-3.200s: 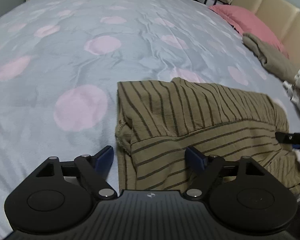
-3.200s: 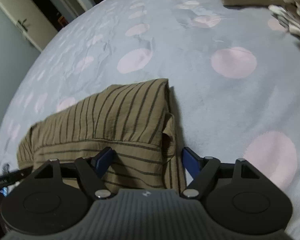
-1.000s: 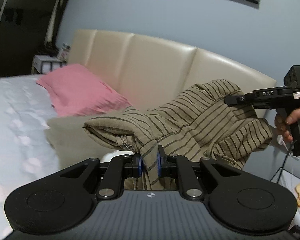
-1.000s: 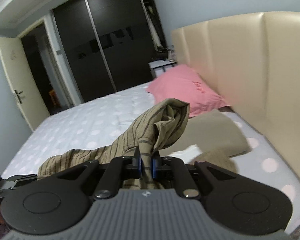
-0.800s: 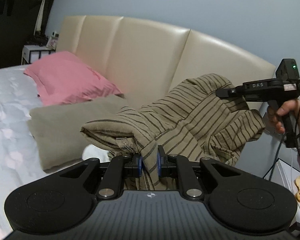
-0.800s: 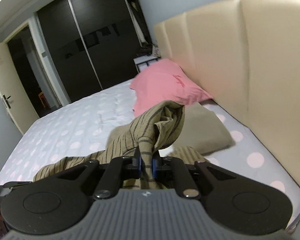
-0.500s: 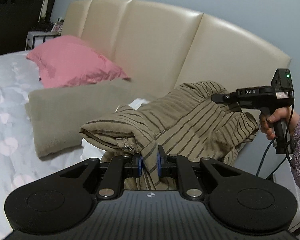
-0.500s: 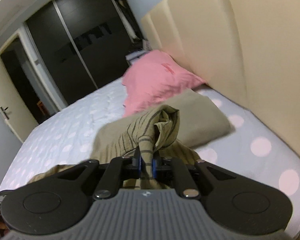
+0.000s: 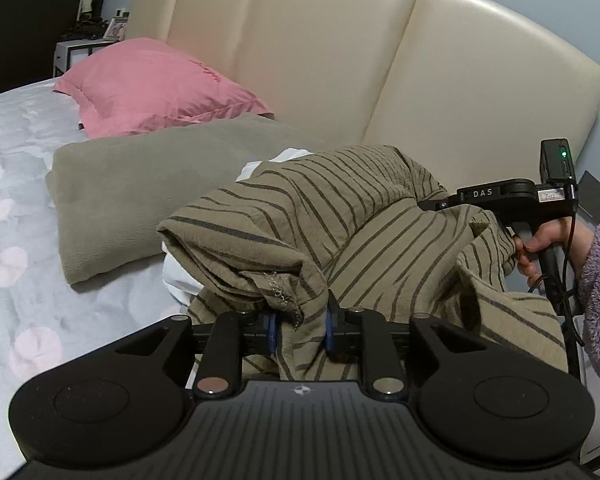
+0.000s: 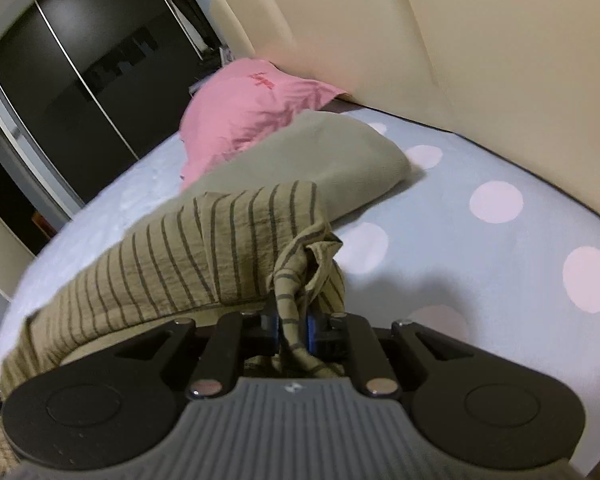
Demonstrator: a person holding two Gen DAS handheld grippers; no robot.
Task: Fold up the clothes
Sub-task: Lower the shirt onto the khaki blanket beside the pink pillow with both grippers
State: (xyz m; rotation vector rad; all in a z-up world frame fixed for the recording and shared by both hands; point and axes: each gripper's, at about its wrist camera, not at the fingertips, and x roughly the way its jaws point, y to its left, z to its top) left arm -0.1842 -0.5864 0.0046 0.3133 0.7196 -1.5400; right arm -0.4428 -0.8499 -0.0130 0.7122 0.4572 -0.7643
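Shirt: olive-tan crinkled weave with thin dark stripes; slung between both tools over the bed near the headboard, beside a folded grey-green cloth.
Left hand-held gripper: jaws opening, bunched hem between the blue pads, contact slackening.
Right hand-held gripper: jaws opening, a twisted strip of shirt between the pads.
Handling (judged): light, limp, sags and creases freely; low slip risk on the rough weave.
Hold points (judged): hems or corners, pinching all layers.
Surroundings: pink pillow, smooth cream padded headboard, dotted sheet.
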